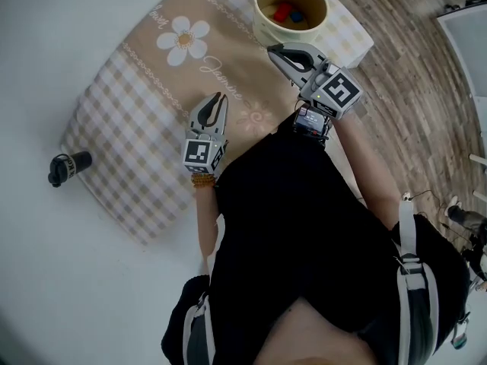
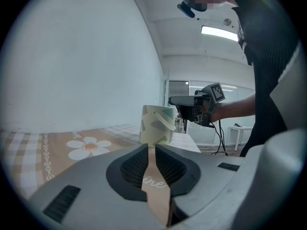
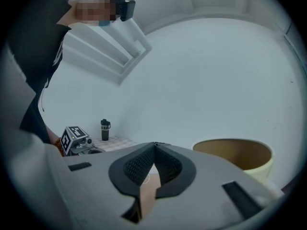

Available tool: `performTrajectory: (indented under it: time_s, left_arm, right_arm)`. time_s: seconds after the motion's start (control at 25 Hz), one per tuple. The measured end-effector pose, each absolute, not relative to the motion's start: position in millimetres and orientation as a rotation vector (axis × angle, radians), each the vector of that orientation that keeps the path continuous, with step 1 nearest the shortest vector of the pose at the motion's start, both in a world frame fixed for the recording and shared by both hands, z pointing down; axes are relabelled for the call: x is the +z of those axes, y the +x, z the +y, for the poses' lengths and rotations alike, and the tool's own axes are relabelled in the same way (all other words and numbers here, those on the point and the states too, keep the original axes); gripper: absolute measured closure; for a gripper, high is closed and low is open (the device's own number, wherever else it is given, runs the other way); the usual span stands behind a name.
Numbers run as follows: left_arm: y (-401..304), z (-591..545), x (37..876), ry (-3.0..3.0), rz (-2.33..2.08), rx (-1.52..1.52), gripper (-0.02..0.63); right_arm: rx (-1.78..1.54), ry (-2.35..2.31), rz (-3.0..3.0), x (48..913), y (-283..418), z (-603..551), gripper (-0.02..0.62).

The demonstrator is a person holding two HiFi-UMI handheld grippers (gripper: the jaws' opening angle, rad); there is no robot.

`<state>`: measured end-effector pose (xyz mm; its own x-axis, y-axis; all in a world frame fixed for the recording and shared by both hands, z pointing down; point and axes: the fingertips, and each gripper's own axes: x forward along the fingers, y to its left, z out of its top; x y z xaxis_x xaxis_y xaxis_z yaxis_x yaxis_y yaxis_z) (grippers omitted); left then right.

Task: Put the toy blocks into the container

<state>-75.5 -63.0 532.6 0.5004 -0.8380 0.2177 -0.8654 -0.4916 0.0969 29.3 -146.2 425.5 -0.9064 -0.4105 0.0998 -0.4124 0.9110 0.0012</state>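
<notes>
A cream container (image 1: 262, 23) stands at the far end of the cloth, with a red block (image 1: 283, 11) and a blue block (image 1: 296, 17) inside it. My right gripper (image 1: 275, 50) hovers just in front of the container's near rim, shut and empty. In the right gripper view the container's (image 3: 240, 156) open mouth lies to the right of the closed jaws (image 3: 154, 145). My left gripper (image 1: 219, 97) is over the middle of the cloth, its jaws a narrow slit apart with nothing between them. In the left gripper view (image 2: 149, 147) the container (image 2: 156, 126) stands straight ahead.
A beige checked cloth (image 1: 137, 74) with a daisy print covers the white table (image 1: 46, 52). A black bottle (image 1: 68, 166) lies on the table left of the cloth. Wooden floor (image 1: 411, 74) runs along the right. The person's dark clothing fills the lower middle.
</notes>
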Motion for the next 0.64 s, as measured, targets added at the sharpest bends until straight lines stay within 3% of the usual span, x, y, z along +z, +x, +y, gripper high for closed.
performTrajectory:
  time_s: [0.64]
  left_arm:
    - [-53.1,-107.5,518.7,2.473,-1.6,0.224,0.558]
  right_arm:
    - [0.139,0.555,-2.953,451.6,56.0,-200.9,0.598]
